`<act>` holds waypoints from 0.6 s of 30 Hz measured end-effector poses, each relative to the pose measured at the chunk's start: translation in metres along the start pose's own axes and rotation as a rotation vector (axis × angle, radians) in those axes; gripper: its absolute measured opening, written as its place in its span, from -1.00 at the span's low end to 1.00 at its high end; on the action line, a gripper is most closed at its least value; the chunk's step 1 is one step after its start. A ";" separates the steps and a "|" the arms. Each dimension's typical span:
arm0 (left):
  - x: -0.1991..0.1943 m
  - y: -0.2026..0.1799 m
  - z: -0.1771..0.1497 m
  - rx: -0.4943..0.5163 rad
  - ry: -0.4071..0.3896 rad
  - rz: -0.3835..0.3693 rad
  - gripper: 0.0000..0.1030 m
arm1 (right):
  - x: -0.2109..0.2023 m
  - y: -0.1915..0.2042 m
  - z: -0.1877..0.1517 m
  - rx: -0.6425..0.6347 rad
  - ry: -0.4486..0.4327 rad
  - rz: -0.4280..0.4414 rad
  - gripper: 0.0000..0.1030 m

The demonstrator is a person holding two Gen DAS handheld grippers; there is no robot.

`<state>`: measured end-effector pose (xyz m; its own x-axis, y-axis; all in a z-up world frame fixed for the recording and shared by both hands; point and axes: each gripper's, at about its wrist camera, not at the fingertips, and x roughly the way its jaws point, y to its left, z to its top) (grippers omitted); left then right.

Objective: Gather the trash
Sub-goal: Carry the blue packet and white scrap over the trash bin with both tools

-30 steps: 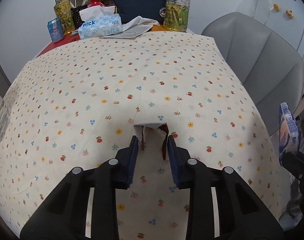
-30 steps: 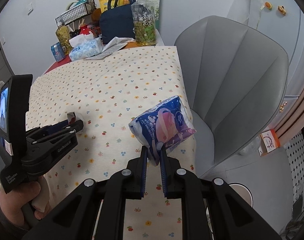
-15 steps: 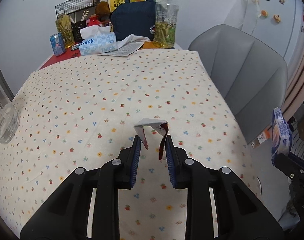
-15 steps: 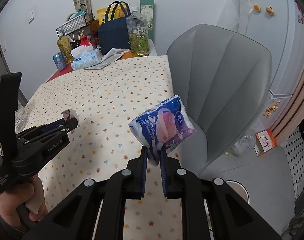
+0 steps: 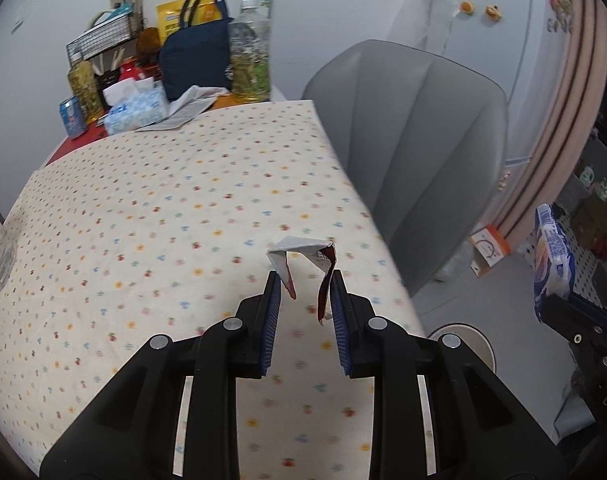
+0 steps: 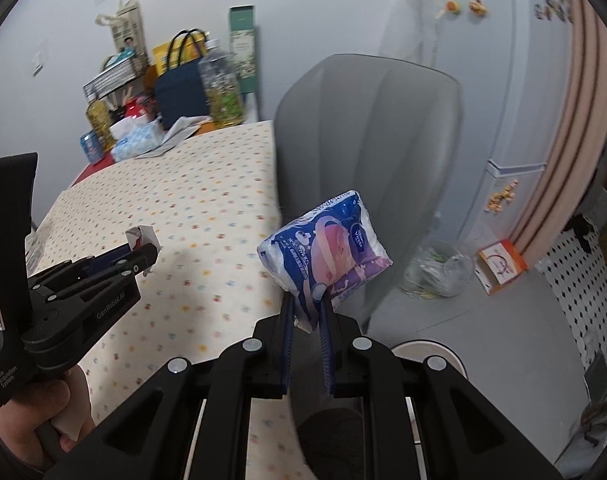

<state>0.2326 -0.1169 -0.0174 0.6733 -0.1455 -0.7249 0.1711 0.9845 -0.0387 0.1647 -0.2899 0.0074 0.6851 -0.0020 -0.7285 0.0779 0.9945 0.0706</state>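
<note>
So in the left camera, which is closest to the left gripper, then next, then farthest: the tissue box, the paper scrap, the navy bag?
1. Paper scrap, held between the left gripper's jaws.
2. Tissue box, far left on the table.
3. Navy bag, behind it by the wall.

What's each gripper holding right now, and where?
Left gripper pinches a folded wrapper scrap by its two hanging ends; right gripper clamps the blue packet at its bottom corner.

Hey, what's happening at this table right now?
A person is clearing trash with a handheld tool in each hand. The left tool holds a torn white-and-red wrapper lifted above the flowered tablecloth. The right tool is clamped on a blue-and-pink plastic packet, held in the air beside the grey chair.
</note>
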 end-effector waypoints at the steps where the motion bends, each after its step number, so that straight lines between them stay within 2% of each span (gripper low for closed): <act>1: 0.000 -0.005 -0.001 0.006 0.000 -0.005 -0.51 | -0.003 -0.008 -0.002 0.010 -0.003 -0.010 -0.74; 9: -0.001 -0.063 -0.005 0.078 -0.001 -0.063 -0.51 | -0.020 -0.059 -0.013 0.083 -0.020 -0.071 -0.74; 18: 0.010 -0.121 -0.009 0.154 0.018 -0.106 -0.51 | -0.017 -0.116 -0.031 0.176 0.003 -0.120 -0.74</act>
<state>0.2118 -0.2369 -0.0260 0.6331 -0.2450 -0.7343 0.3498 0.9367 -0.0110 0.1217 -0.4022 -0.0092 0.6614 -0.1186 -0.7406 0.2843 0.9534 0.1013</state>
